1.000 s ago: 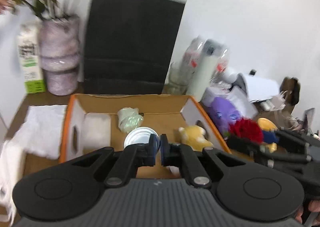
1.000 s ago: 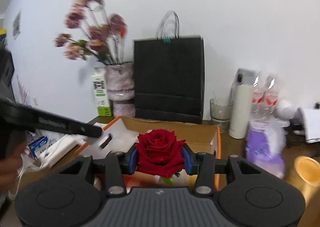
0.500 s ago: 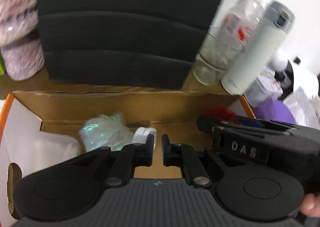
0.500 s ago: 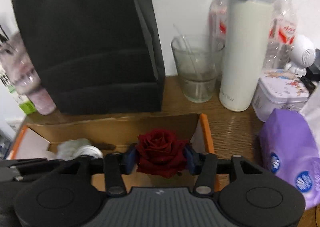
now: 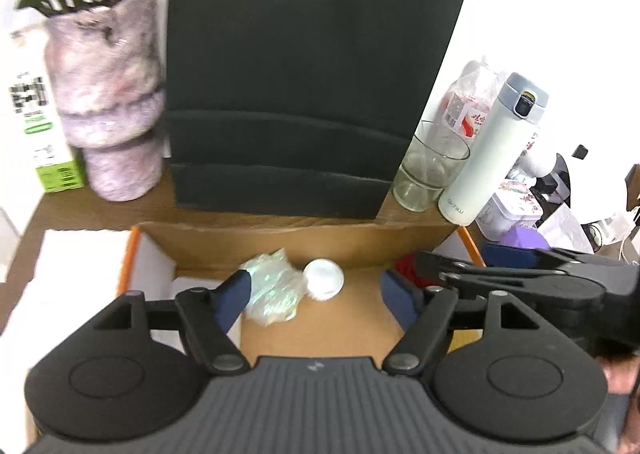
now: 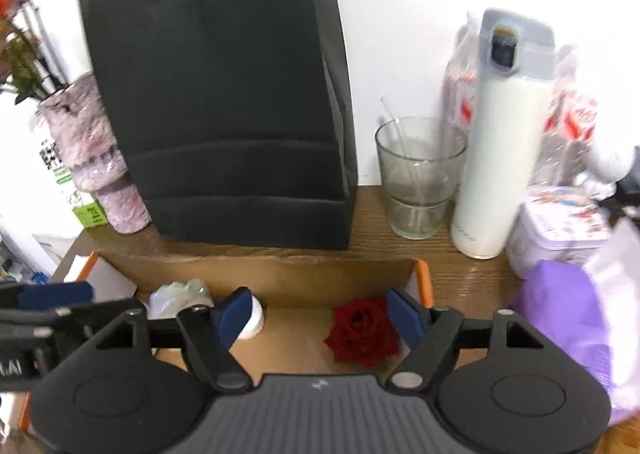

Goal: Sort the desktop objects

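Both grippers' jaws are spread wide over the box (image 6: 280,278). The rose (image 6: 362,332) lies near its right wall; the right gripper (image 6: 320,314) holds nothing, the left gripper (image 5: 314,296) likewise.

Both my wrist cameras hover close above the cardboard box (image 5: 320,242), facing the black paper bag (image 6: 224,114) behind it.

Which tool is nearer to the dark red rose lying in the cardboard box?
Right. The right tool is open directly over the dark red rose; the left tool, also open, is off to the rose's left.
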